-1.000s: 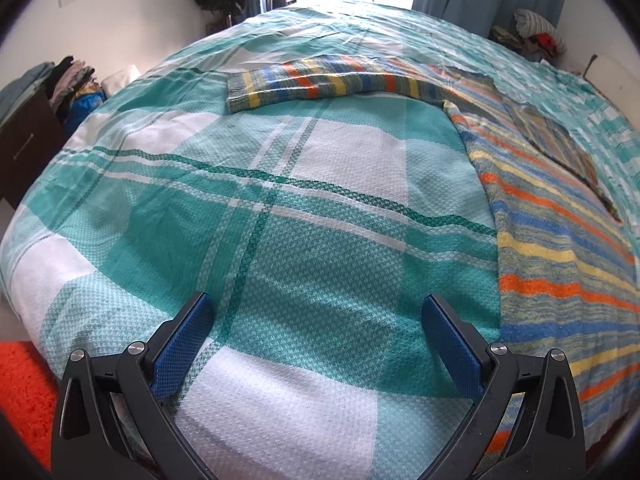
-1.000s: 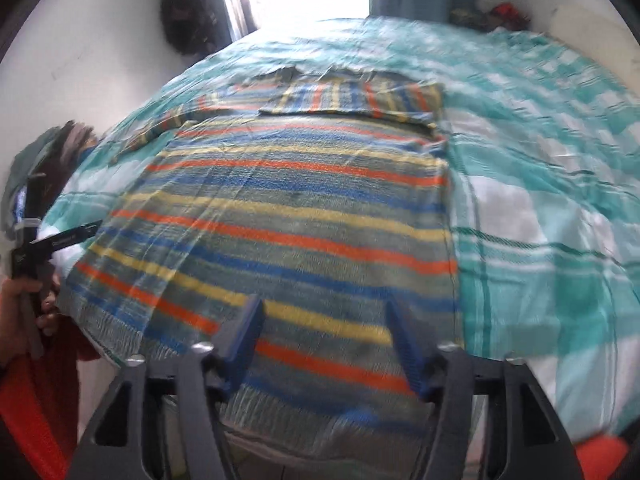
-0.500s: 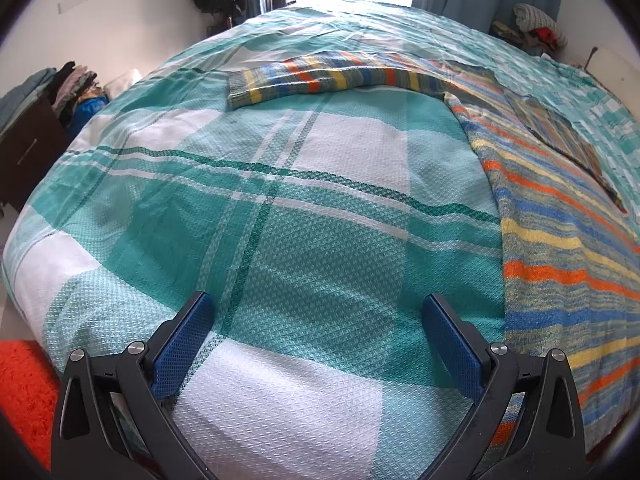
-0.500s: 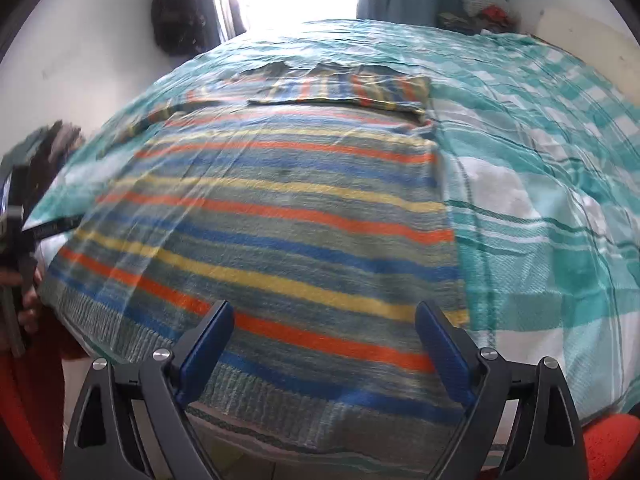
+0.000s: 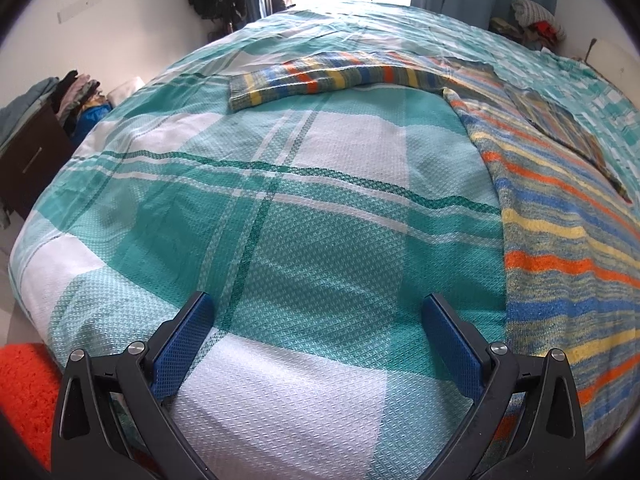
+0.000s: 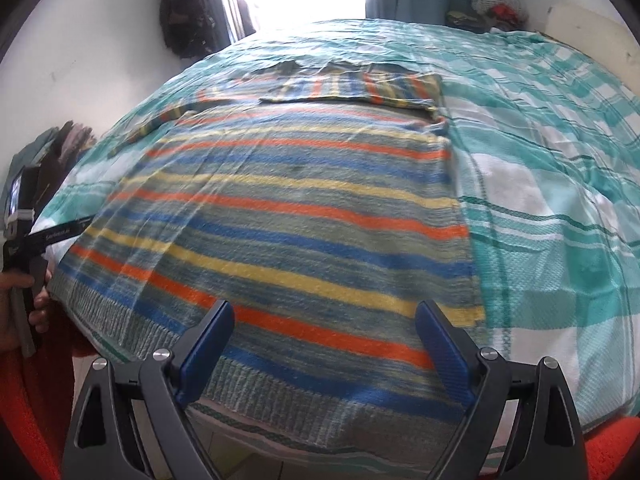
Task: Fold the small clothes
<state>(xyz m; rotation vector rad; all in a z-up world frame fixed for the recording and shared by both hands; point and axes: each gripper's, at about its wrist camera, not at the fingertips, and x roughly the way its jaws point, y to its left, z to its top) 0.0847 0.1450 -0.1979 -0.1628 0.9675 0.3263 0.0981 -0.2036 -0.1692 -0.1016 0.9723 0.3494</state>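
two grippers, both with jaws spread wide and nothing between them. left gripper (image 5: 316, 344) hangs over bare bedspread (image 5: 280, 208); right gripper (image 6: 322, 346) hangs over the near hem of the striped sweater (image 6: 288, 216), which sits at about 12 o'clock from its jaws.

the sweater lies flat on the bed, front down or up i cannot tell, hem toward the person at the bed's near edge. far-right sleeve (image 6: 360, 88) is already folded across the shoulders; left sleeve (image 5: 320, 80) lies stretched out toward 11 o'clock in the left wrist view, unfolded. judged reason for the layout: body spread smooth so sleeves can be brought in first, then the hem lifted up. jaws wide and low over the hem look like a pause before a pinch.

the person's left hand (image 6: 24, 300) shows at 9 o'clock in the right wrist view, holding the other gripper's handle. a strap there carries small white writing, too blurred to read. no other labels visible.
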